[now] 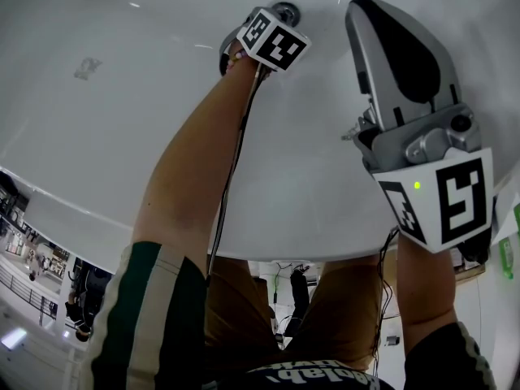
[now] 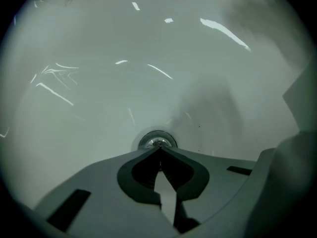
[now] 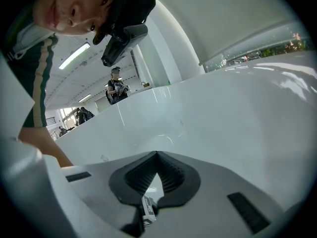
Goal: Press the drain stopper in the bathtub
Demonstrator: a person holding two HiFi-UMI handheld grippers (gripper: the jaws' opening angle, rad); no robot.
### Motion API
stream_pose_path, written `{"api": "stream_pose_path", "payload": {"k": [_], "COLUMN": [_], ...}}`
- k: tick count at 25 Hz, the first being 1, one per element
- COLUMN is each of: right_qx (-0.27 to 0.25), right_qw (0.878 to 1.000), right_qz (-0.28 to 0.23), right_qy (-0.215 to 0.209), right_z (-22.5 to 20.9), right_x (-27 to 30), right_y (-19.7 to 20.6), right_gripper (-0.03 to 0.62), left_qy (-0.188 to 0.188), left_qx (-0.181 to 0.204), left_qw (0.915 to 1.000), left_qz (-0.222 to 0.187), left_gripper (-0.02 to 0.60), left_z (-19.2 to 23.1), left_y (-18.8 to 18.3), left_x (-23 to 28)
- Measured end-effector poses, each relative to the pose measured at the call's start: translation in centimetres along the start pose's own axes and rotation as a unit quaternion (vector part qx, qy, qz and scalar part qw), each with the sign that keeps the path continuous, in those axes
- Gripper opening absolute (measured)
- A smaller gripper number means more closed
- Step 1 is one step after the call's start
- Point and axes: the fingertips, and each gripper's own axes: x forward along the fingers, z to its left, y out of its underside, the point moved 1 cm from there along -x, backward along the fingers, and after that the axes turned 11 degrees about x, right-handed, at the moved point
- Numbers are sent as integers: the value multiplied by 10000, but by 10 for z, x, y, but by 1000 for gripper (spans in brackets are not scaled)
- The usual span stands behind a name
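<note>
The round chrome drain stopper (image 2: 157, 140) sits in the floor of the white bathtub (image 1: 122, 120). In the head view the drain stopper (image 1: 284, 11) shows just past the marker cube of my left gripper. My left gripper (image 2: 159, 149) is shut, its joined tips right at the stopper's near edge; whether they touch it I cannot tell. My right gripper (image 1: 364, 6) is held higher, over the tub's right side, jaws shut on nothing. In its own view the right gripper (image 3: 157, 154) points along the tub's inner wall.
The tub's rim (image 1: 73, 205) runs along the near side. A person's bare arm (image 1: 195, 161) reaches down into the tub. Beyond the rim, a hall with people (image 3: 116, 90) standing far off.
</note>
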Motion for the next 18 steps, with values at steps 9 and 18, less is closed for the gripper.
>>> {"api": "stream_pose_path", "payload": {"k": [9,18], "right_qx": [-101,-287], "right_qw": [9999,9995], "right_qz": [-101,-122], "right_qy": [7,-80], "right_z": [0,6], "right_x": [-2,-2], "right_y": [-6,-6], "right_gripper": [14,14], "left_qy": [-41,-381], "left_qx": [510,951], "left_qw": [9986,9947], "left_qz": [106,-52], "left_gripper": [11,11], "left_z": [-2,1], "left_y": [-3,-13], "left_x": [-1,-22]}}
